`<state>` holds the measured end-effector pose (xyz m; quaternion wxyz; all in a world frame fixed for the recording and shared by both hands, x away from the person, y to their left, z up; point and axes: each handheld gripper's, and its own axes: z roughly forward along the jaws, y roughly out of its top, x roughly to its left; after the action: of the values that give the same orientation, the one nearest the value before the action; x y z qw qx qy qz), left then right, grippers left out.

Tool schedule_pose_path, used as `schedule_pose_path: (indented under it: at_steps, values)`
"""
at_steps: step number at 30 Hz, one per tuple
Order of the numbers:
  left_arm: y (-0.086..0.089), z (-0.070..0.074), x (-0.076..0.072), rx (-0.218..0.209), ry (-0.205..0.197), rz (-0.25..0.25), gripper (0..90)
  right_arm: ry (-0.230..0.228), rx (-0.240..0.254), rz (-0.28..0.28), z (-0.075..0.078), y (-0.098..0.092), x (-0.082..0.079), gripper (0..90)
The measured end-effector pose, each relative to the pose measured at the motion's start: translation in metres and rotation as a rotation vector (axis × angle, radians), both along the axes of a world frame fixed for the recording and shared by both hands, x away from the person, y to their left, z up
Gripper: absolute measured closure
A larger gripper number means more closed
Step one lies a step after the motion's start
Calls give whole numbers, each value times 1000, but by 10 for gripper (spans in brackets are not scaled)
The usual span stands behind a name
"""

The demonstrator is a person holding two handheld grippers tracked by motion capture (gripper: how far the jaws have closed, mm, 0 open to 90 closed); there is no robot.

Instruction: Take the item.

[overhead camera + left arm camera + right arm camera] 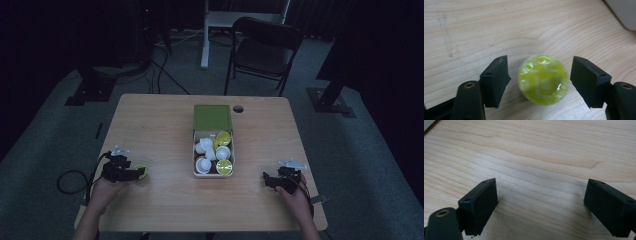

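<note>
The capsule (544,79), yellow-green with a foil top, lies on the table (486,30) in the lower middle of the left gripper view, between the jaws of the left gripper (540,83); the jaws stand a little wider than the capsule and we see a gap on each side, so nothing is held. In the high view it sits at the lower left, well apart from the box (213,145) of capsules in the centre. We judge that the capsule is just set down; next we must lift the gripper away without pushing it. The print on the foil is too blurred to read. The right gripper (540,207) rests wide and empty.
</note>
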<state>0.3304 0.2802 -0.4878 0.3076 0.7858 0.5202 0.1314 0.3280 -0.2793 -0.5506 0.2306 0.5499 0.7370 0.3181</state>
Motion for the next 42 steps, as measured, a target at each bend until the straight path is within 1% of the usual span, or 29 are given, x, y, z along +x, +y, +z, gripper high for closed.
schedule_pose_path:
  at_steps: [1,2,3,4,5,6,7,10,12,13,14,18,19,20,22,23,24,25,26,27,28,29,31,32,33,34,35,39,42]
  values:
    - [-1,1,0,-8,-1,-9,254,0,0,0,0,0,0,112]
    - [-1,3,0,-13,-2,-12,254,0,0,0,0,0,0,112]
    - [-3,6,1,-30,-8,-19,219,0,0,0,0,0,0,112]
    - [-3,6,1,-30,-8,-19,193,0,0,0,0,0,0,112]
    - [-4,8,2,-40,-10,-25,193,0,0,0,0,0,0,112]
    - [-7,11,3,-46,-23,-33,193,0,0,0,0,0,0,112]
    - [-7,11,3,-46,-23,-33,192,0,0,0,0,0,0,112]
    - [-14,17,4,-48,-39,-60,181,0,0,0,0,0,0,112]
    - [-21,21,4,-59,-46,-85,177,0,0,0,0,0,0,112]
    - [-27,24,5,-66,-57,-105,168,0,0,0,0,0,0,112]
    - [-27,24,5,-66,-57,-105,168,0,0,0,0,0,0,112]
    - [-41,26,7,-84,-69,-149,140,0,0,0,0,0,0,112]
    - [-48,27,8,-92,-75,-177,137,0,0,0,0,0,0,112]
    - [-51,26,8,-93,-71,-188,101,0,0,0,0,0,0,112]
    - [-58,26,9,-84,-75,-214,94,0,0,0,0,0,0,112]
    - [-58,26,9,-84,-75,-214,94,0,0,0,0,0,0,112]
    - [-64,25,8,-79,-78,-242,94,0,0,0,0,0,0,112]
    - [-64,25,8,-79,-78,-242,77,0,0,0,0,0,0,112]
    - [-67,25,8,-77,-75,-253,39,0,0,0,0,0,0,112]
    - [-70,24,7,-76,-72,-265,39,0,0,0,0,0,0,112]
    - [-73,24,7,-72,-71,-282,16,0,0,0,0,0,0,111]
    - [-77,23,6,-67,-73,-292,16,0,0,0,0,0,0,112]
    - [-81,22,4,-77,-86,-314,16,0,0,0,0,0,0,112]
    - [-81,22,4,-77,-86,-314,16,0,0,0,0,0,0,112]
    - [-84,21,3,-70,-101,-315,16,0,0,0,0,0,0,112]
    - [-90,18,-1,-41,-128,-342,16,0,0,0,0,0,0,112]
    - [-90,18,-1,-41,-128,-342,16,0,0,0,0,0,0,112]
    - [-97,11,-6,-47,-139,-375,16,0,0,0,0,0,0,112]
    - [-103,3,-9,-47,-129,-398,16,0,0,0,0,0,0,112]
